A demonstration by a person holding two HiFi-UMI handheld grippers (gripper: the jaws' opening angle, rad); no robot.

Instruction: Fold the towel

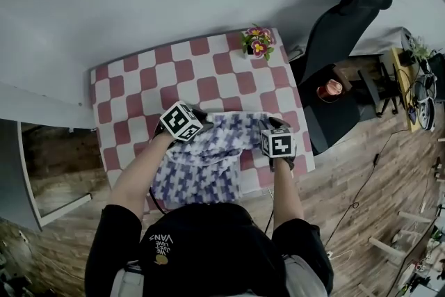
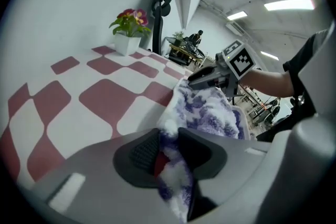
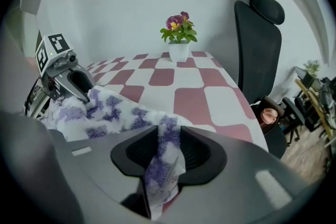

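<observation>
The fluffy white towel with a purple-blue check pattern [image 1: 198, 170] lies on the near half of the table. Its front part lies flat and reaches the near edge, while its far edge is bunched and raised slightly between the two tools. Each far corner runs up through a pair of jaws, because holding both corners of one edge keeps that edge straight and lets a fold land square.

In the left gripper [image 2: 169, 138] view the cloth leans against one pad and a gap shows beside the other, so the jaws stand apart and do not pinch. The right gripper [image 3: 169, 135] also has parted jaws, with the corner hanging loose in the middle and ribbed pad bare on either side. I read this as a letting-go or a re-grip rather than a carry. I cannot tell whether a doubled layer already lies underneath.

Both tools tilt down toward the red-and-white checked tablecloth [image 1: 208, 73], which suits laying the cloth down. The small white pot of pink and yellow flowers [image 1: 257, 44] stands at the far corner, well apart from the towel and out of the way of the fold. A black office chair [image 1: 341, 17] stands beside the table.
</observation>
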